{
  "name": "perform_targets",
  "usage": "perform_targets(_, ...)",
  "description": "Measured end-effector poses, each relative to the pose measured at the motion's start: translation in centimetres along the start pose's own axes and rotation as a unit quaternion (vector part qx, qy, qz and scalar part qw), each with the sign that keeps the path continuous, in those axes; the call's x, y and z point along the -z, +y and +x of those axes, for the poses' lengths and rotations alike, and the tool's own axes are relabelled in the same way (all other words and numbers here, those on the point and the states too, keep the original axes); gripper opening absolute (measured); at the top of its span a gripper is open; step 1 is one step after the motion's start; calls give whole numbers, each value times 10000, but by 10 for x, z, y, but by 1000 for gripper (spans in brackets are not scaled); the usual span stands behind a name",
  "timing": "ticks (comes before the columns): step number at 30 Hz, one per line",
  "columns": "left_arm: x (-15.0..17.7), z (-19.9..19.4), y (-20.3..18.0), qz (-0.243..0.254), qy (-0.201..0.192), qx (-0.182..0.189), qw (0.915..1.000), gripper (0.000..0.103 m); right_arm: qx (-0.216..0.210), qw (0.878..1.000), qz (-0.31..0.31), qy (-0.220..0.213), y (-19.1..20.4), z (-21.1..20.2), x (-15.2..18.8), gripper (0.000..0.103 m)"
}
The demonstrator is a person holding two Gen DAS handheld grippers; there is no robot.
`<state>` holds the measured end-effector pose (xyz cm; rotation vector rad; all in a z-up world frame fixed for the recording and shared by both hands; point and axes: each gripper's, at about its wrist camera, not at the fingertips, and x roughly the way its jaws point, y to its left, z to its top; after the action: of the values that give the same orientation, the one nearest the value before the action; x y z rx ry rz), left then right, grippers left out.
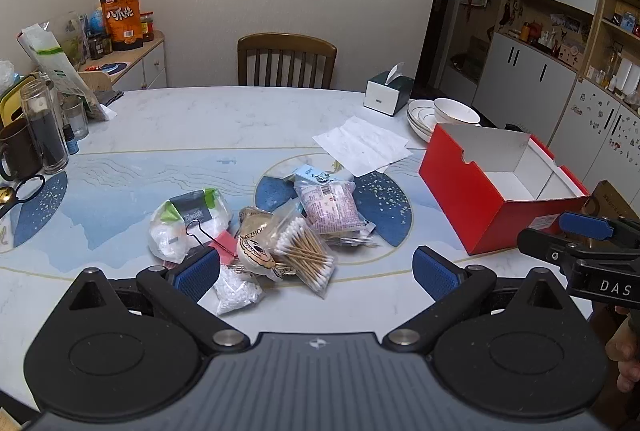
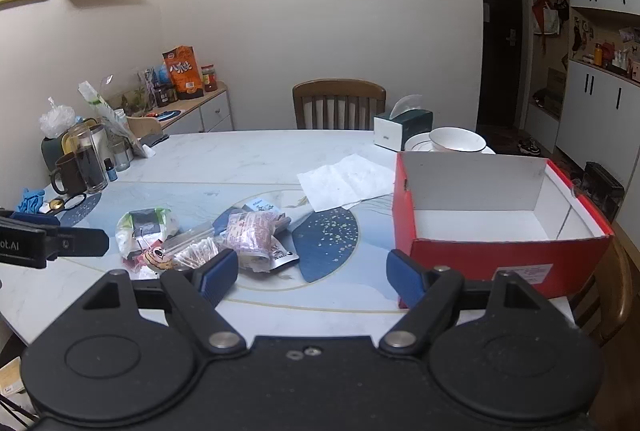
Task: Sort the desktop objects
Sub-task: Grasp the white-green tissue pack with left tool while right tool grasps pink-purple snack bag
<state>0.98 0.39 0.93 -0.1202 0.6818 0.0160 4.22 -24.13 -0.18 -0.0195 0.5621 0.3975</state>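
A pile of small packets lies mid-table: a bag of cotton swabs [image 1: 305, 251], a pink snack packet [image 1: 334, 209], a white-green bag [image 1: 188, 227], a round cartoon packet [image 1: 256, 251] and a small bag of white beads [image 1: 236, 291]. An open, empty red box [image 1: 500, 199] stands to the right; it also shows in the right wrist view [image 2: 500, 227]. My left gripper [image 1: 316, 273] is open and empty, just short of the pile. My right gripper [image 2: 312, 273] is open and empty, between the pile [image 2: 224, 235] and the red box.
White paper sheets [image 1: 364, 145], a tissue box [image 1: 388, 93], and stacked bowls and plates [image 1: 444, 115] lie at the back right. Jars, a mug [image 1: 18, 151] and bottles crowd the left edge. A wooden chair [image 1: 286, 59] stands behind the table.
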Motion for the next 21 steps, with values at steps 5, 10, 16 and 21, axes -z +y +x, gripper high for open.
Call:
perform_targets(5,-8,15,12,-19,88,-19,10000,103,-33,9999,-97,134,8,13,-5,81)
perform_targets(10,-14,34,34,-26,226,-4,9997,103,-19,9997,-104,243,19,34,-10,81)
perform_targets(16,-21,62,66,30,279,-108,9995,102,-42,9989,-164,448,37,64,-17,81)
perform_targets(21,-28,91,100,43,336,-219,9992,102,-4,9979,-232,598,52,93,-23,81)
